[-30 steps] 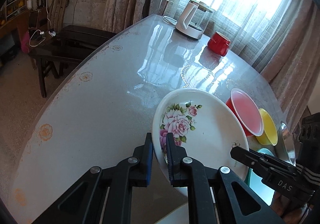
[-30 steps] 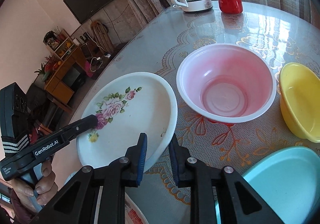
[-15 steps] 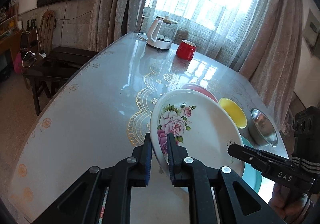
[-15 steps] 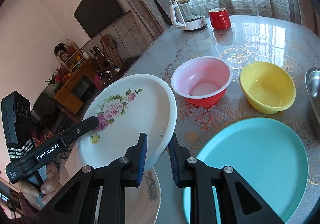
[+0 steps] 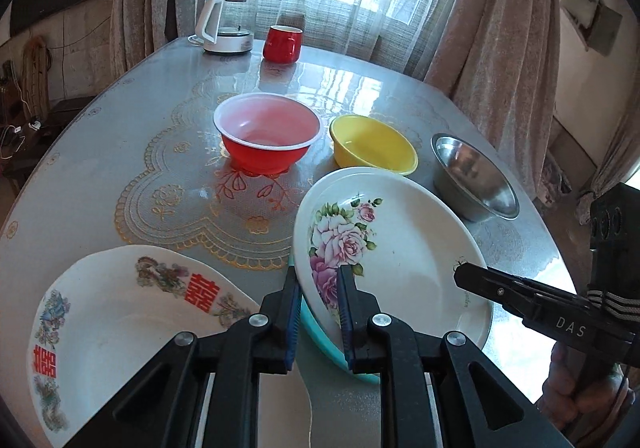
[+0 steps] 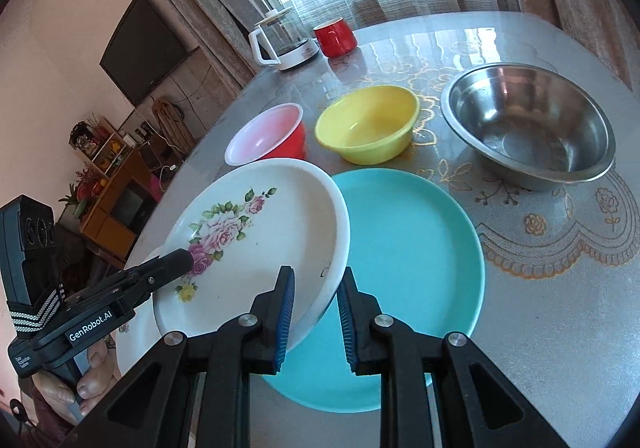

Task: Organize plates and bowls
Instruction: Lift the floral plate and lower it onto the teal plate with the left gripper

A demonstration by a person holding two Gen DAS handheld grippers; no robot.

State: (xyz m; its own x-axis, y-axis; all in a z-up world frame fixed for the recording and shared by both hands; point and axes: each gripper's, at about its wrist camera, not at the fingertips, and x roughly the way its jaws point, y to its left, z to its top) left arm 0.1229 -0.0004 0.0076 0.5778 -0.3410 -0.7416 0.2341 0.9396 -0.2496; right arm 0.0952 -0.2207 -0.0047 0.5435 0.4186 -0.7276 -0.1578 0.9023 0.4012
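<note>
A white plate with pink roses is held tilted between both grippers, above the teal plate. My left gripper is shut on its near rim. My right gripper is shut on the opposite rim. A white plate with red characters lies at the table's near left. A red bowl, a yellow bowl and a steel bowl stand in a row beyond.
A white kettle and a red mug stand at the far edge of the round table. Curtains and a window lie behind. The table edge runs close on the right.
Both grippers have carried the rose plate to the right and back, from left of the red bowl to over the teal plate. The plate with red characters has come into view.
</note>
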